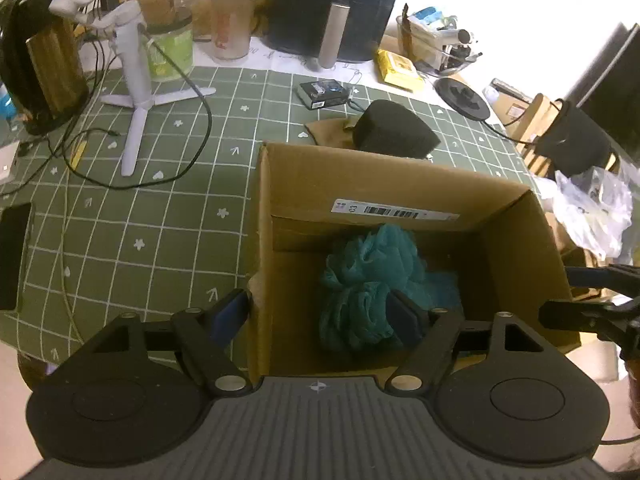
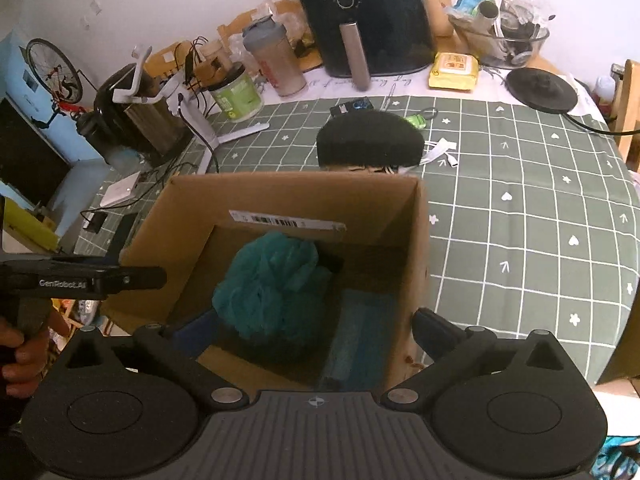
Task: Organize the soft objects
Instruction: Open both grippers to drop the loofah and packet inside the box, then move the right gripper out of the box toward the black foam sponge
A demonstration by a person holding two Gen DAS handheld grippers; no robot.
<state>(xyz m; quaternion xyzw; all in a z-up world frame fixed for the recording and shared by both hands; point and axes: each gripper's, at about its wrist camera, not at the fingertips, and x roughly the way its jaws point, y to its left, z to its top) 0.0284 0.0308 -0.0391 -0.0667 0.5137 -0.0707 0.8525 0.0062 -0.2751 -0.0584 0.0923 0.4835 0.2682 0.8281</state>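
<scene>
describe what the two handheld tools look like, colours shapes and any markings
Both match: a ribbed grey base with a small crosshair mark, two round black discs, black linkage arms with silver pivot pins, and dark blue finger pads. That goes for the left tool and the right tool. White "GenRobot.AI" lettering runs along the left tool's black side.

Below and ahead of my left gripper (image 1: 322, 316): open cardboard box (image 1: 400, 184) on the table (image 1: 160, 208). Mesh pouf (image 1: 360, 280) in the box, nearest my left gripper's right finger; flat sponge (image 2: 360, 336) beside it, toward my right gripper (image 2: 308, 332). Dark foam piece (image 2: 370, 140) behind the box. Tripod (image 1: 136, 92) far left; air fryer (image 2: 364, 16) beyond, at the table's back.
</scene>
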